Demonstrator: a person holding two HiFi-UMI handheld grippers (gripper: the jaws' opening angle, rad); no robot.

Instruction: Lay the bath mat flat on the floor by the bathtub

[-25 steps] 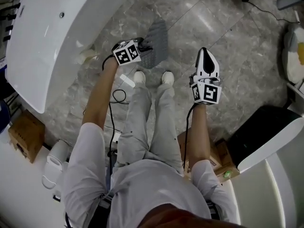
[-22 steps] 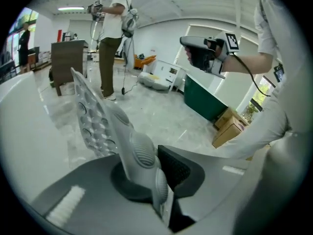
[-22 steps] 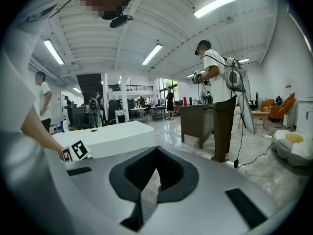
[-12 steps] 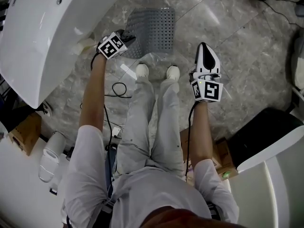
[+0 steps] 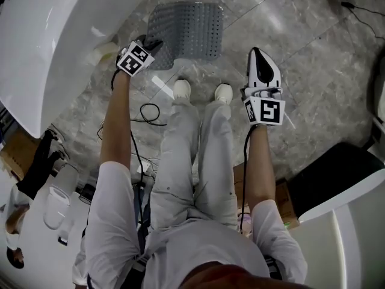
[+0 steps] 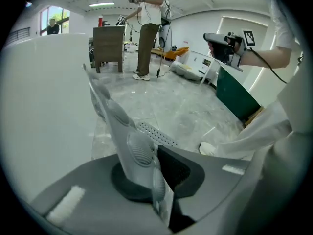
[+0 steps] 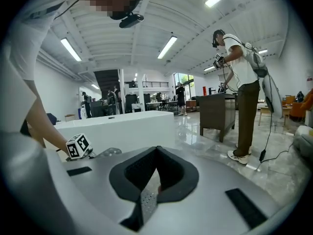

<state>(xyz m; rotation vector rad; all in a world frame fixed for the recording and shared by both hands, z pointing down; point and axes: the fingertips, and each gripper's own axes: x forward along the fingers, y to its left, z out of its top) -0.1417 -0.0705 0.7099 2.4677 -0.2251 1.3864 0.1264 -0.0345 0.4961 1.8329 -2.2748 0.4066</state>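
The grey perforated bath mat (image 5: 186, 32) is spread out on the marble floor just beyond the person's shoes (image 5: 181, 90), beside the white bathtub (image 5: 54, 47). My left gripper (image 5: 150, 44) is shut on the mat's near left corner, which is lifted. In the left gripper view the mat (image 6: 122, 131) stands up out of the left gripper (image 6: 154, 165), with the bathtub (image 6: 44, 106) close on the left. My right gripper (image 5: 263, 71) hangs to the right of the feet, apart from the mat. In the right gripper view the right gripper (image 7: 156, 180) is shut with nothing in it.
A black cable (image 5: 150, 113) loops on the floor by the left leg. A black-and-white fixture (image 5: 337, 179) stands at the right, a cardboard box (image 5: 18, 155) at the left. Another person (image 6: 146, 28) and a brown cabinet (image 6: 108, 45) stand farther off.
The mat went from a narrow hanging fold to a wide spread sheet. My left gripper moved left toward the tub with the corner still held. The right gripper stayed put.
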